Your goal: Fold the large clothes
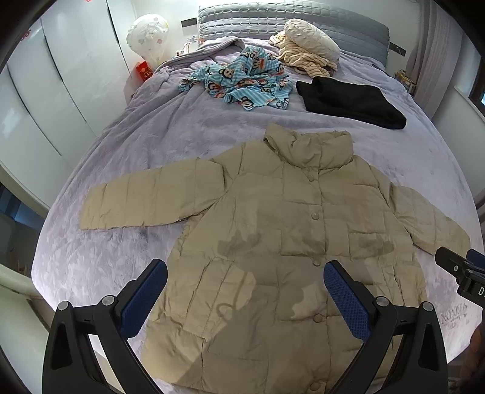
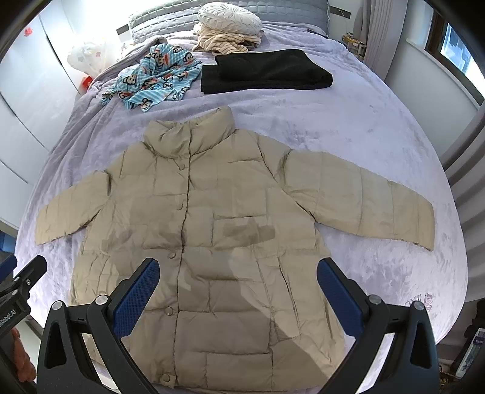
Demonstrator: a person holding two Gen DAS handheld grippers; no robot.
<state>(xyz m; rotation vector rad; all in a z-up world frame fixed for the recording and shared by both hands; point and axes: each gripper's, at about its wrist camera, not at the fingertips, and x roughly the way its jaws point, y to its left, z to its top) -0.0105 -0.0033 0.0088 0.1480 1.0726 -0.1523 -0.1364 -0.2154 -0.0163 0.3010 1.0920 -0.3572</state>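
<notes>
Jacket (image 1: pixel 272 242) (image 2: pixel 212 236) — beige quilted puffer, laid flat and face up on the bed (image 1: pixel 127 145) (image 2: pixel 348 127), snap front closed, collar pointing toward the headboard (image 1: pixel 272 27) (image 2: pixel 169 15). Both sleeves spread outward to either side. Hem at the near edge of the bed, just under the cameras. Shadows of the tools fall across its lower front.

Left hand-held gripper (image 1: pixel 245 288) — fingers spread wide, nothing between them; blue pads (image 1: pixel 145 297) face inward. It hovers above the lower front of the jacket; contact cannot be told. In the right wrist view its black tip shows at the left edge (image 2: pixel 21 282).

Right hand-held gripper (image 2: pixel 238 286) — fingers likewise spread wide, holding nothing, above the lower right part of the jacket. Its tip shows at the right edge of the left wrist view (image 1: pixel 457 266), near the cuff of the right sleeve.

Bed — lilac plush cover, wrinkled.

Further items on the bed, all beyond the collar and apart from the jacket:
- Blue cloth (image 1: pixel 242 81) (image 2: pixel 154 78) — striped, monkey-face print, crumpled.
- Black garment (image 1: pixel 351 100) (image 2: pixel 266 71) — folded flat, just right of the blue cloth.
- Striped cloth (image 1: pixel 303 60) (image 2: pixel 221 41) — cream, bunched near the headboard.
- Cushion (image 1: pixel 312 36) (image 2: pixel 230 16) — round, white, resting on the striped cloth.

Wardrobe (image 1: pixel 60 75) (image 2: pixel 27 75) — white doors, left of the bed.
</notes>
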